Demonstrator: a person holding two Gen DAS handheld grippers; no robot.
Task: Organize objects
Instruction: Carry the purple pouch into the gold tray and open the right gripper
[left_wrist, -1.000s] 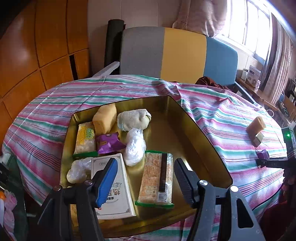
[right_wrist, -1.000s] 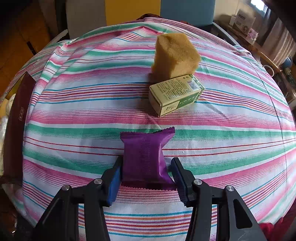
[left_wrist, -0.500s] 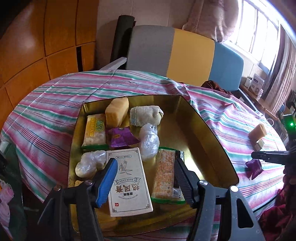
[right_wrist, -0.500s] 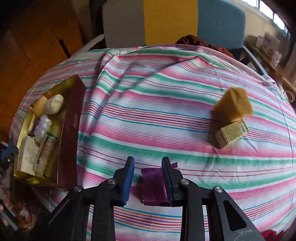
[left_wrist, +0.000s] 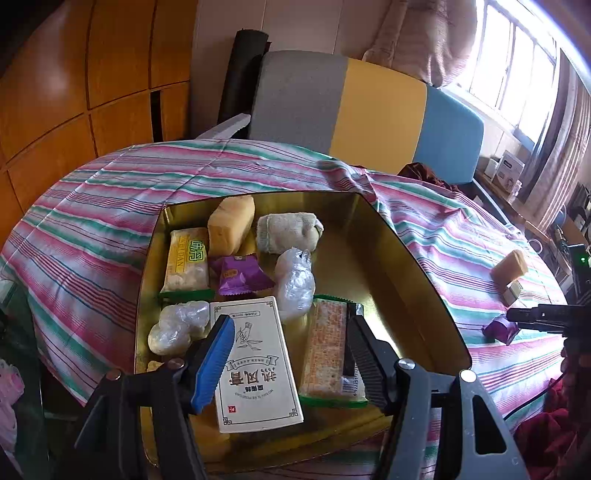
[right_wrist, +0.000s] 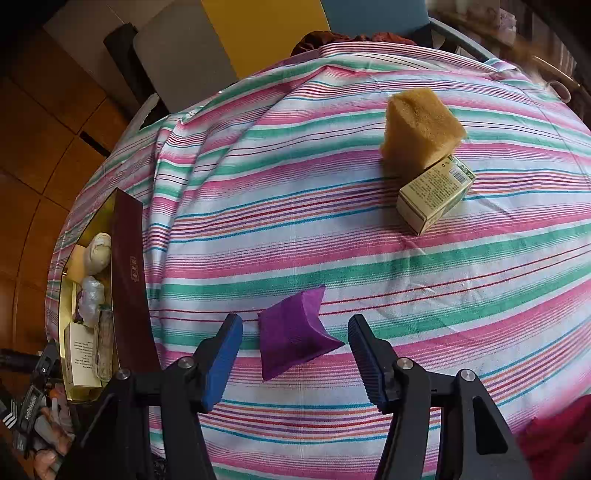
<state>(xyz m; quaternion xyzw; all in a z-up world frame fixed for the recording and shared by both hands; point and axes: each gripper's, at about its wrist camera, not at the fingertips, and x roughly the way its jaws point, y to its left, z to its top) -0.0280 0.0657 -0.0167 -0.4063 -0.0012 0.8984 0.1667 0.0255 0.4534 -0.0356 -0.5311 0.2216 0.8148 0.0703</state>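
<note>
Right gripper (right_wrist: 294, 356): jaws have just been opening and stand apart, holding nothing; the purple packet (right_wrist: 295, 332) lies between them on the striped cloth (right_wrist: 295, 240), clear of both pads. Beyond it, sponge (right_wrist: 419, 127) touches small box (right_wrist: 434, 194). Left gripper (left_wrist: 291, 354): jaws apart, empty, above the gold tray (left_wrist: 406, 266) of snacks.

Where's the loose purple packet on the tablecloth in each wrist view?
Left wrist: purple packet far right, just left of the right gripper's tip.
Right wrist: lower centre, between the open fingers, touching neither.
Shared landmark: sponge beside the small box.
</note>
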